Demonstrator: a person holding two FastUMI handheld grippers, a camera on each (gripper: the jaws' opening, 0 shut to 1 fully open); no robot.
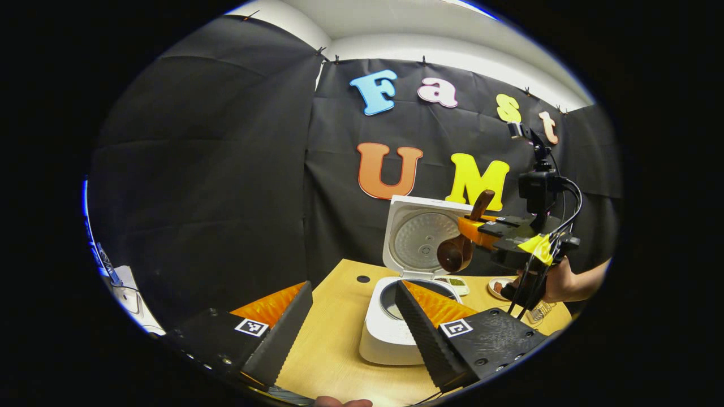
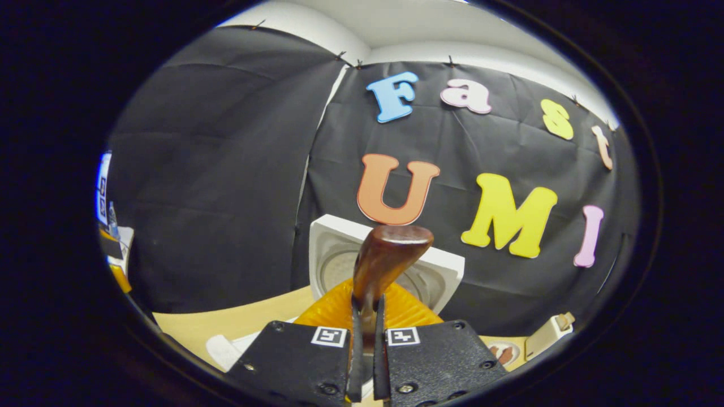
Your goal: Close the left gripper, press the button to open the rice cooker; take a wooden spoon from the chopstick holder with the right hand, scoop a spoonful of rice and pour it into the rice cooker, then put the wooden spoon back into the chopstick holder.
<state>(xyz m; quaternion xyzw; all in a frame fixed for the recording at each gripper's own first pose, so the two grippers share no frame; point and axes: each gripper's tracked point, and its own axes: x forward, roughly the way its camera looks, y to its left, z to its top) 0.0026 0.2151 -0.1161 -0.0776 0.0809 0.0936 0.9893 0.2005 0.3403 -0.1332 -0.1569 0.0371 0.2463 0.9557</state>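
Note:
The white rice cooker (image 1: 384, 333) stands on the wooden table (image 1: 334, 350) with its lid (image 1: 421, 237) raised upright. My left gripper (image 1: 350, 333) is open, its fingers low over the table on either side of the cooker's near left part, holding nothing. In the left gripper view, my right gripper (image 1: 472, 229) hangs above and right of the pot, shut on the brown wooden spoon (image 1: 452, 254), whose bowl hangs over the cooker's back rim. In the right gripper view, the right gripper (image 2: 366, 308) pinches the spoon (image 2: 390, 254) by its handle in front of the lid (image 2: 339, 254).
Two small dishes (image 1: 458, 282) (image 1: 500, 285) sit behind the cooker to the right. A hand (image 1: 565, 280) holds the right gripper, with cables hanging below it. A wire holder (image 1: 540, 311) stands near the table's right edge. A white object (image 2: 546, 336) lies at the far right.

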